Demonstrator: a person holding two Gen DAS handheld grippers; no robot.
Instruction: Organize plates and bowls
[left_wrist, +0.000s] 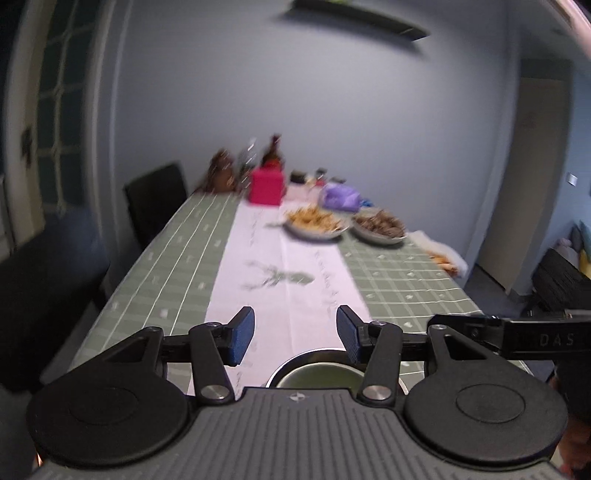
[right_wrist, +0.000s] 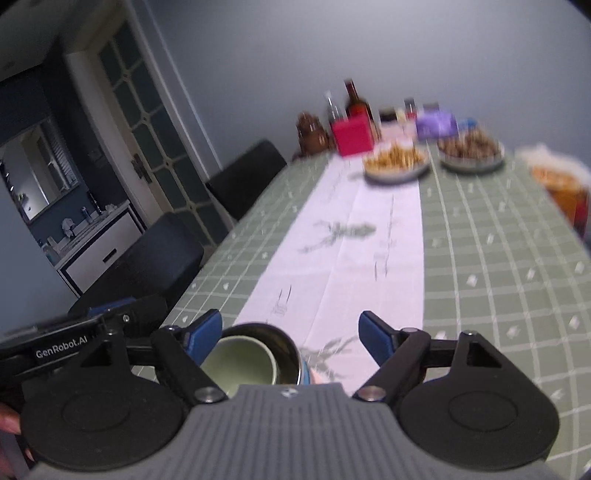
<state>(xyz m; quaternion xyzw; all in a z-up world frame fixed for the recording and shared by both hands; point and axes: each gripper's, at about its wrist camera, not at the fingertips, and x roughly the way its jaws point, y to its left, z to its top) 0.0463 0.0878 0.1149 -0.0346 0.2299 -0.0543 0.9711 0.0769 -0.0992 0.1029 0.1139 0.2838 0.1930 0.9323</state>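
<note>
A steel bowl with a pale green bowl nested inside stands on the white runner at the near end of the table, partly hidden under my left gripper's body. My left gripper hovers above it, open, with nothing between its blue pads. The right wrist view shows the same nested bowls just below and to the left of my right gripper, which is wide open and empty. Two plates of food sit far down the table: a yellowish one and a brown one.
A red box, bottles and a purple bag crowd the far end of the green checked tablecloth. A snack bag lies at the right edge. Dark chairs line the left side, near a glazed door.
</note>
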